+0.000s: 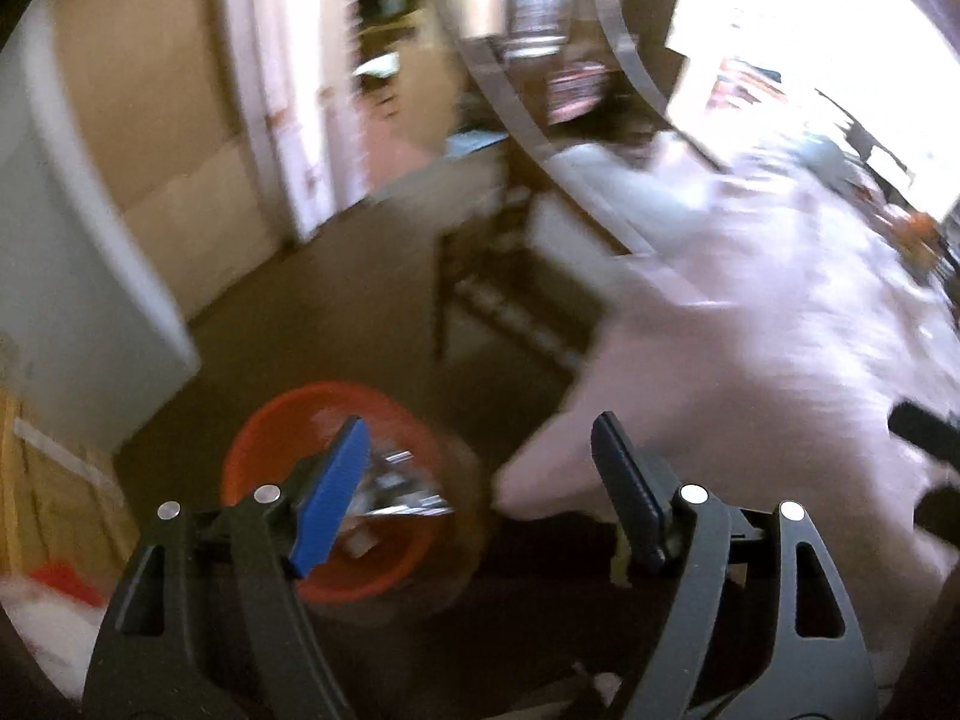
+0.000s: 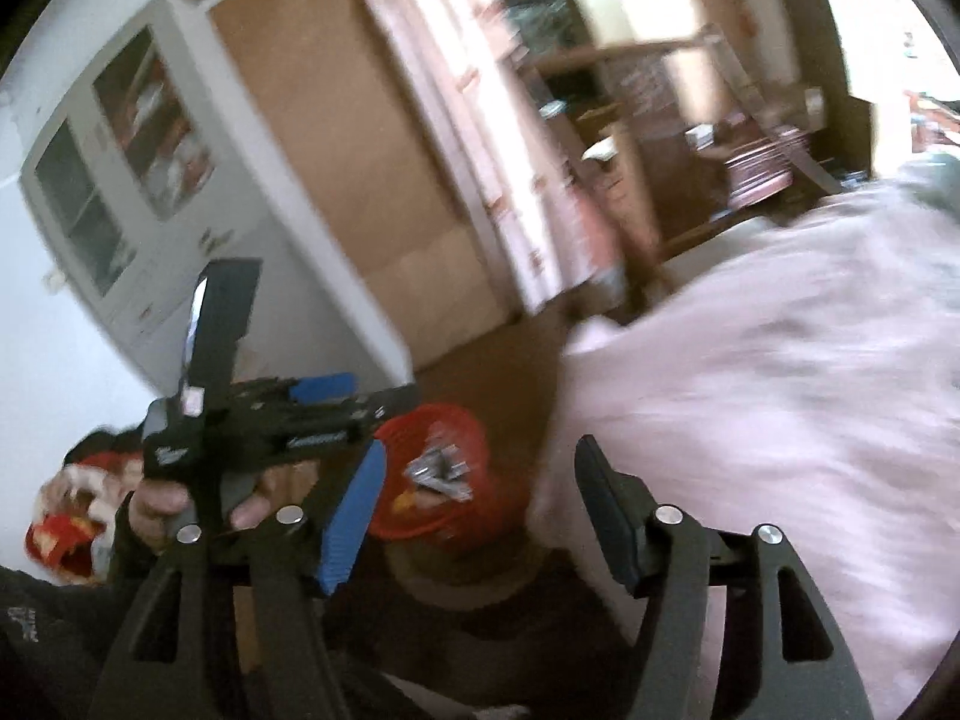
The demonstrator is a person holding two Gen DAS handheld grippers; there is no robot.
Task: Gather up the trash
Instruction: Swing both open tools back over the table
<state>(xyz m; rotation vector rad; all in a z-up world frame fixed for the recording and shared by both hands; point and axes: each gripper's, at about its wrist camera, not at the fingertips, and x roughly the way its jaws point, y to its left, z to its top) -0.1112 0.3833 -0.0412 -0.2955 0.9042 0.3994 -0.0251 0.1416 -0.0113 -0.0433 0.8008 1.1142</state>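
Both your tongs, left (image 1: 480,480) and right (image 2: 477,492), gape empty. The bin (image 1: 336,480) at seven o'clock looks full; hasty drops may spill.

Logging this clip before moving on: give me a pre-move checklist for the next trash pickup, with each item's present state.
1. Left gripper empty: ok, jaws apart, nothing between them.
2. Right gripper empty: ok, jaws apart, nothing between them.
3. Round orange plastic bin within view of both cameras: ok, on the brown floor, below both grippers.
4. Bin has taken trash: ok, shiny crumpled wrappers lie inside.
5. Next piece of trash located: cannot tell, the pale pink bedspread and the far clutter are motion-blurred.
6. The person's hand firmly on the left gripper's handle: ok, fingers wrapped around it.
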